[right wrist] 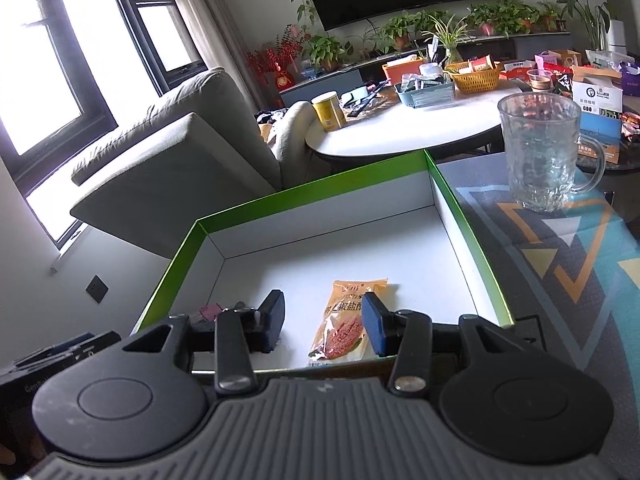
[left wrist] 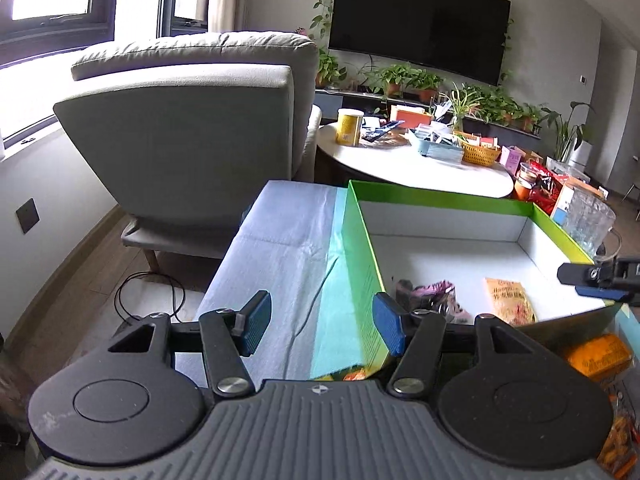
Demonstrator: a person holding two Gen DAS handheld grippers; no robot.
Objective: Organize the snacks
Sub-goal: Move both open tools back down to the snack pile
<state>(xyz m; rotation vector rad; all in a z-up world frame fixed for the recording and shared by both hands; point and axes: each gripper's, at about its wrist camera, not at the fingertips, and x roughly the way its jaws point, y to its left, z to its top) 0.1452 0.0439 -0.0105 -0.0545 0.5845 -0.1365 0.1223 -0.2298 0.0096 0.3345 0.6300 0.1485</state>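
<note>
A green box (left wrist: 440,194) with a white inside lies open on the table. On its floor lie an orange snack packet (left wrist: 510,300) and a pink packet (left wrist: 436,298). My left gripper (left wrist: 322,322) hovers open over the box's left wall and the blue cloth, with nothing between its fingers. In the right wrist view my right gripper (right wrist: 324,326) stands open over the near part of the box (right wrist: 312,192). The orange packet (right wrist: 348,320) lies flat below it, nearer the right finger, and the pads do not press on it. The pink packet (right wrist: 210,312) is mostly hidden behind the left finger.
A glass mug (right wrist: 548,152) stands on the patterned mat (right wrist: 560,260) right of the box. More orange snack packets (left wrist: 600,356) lie at the near right. Behind the box are a grey armchair (left wrist: 192,140) and a cluttered round white table (right wrist: 400,128).
</note>
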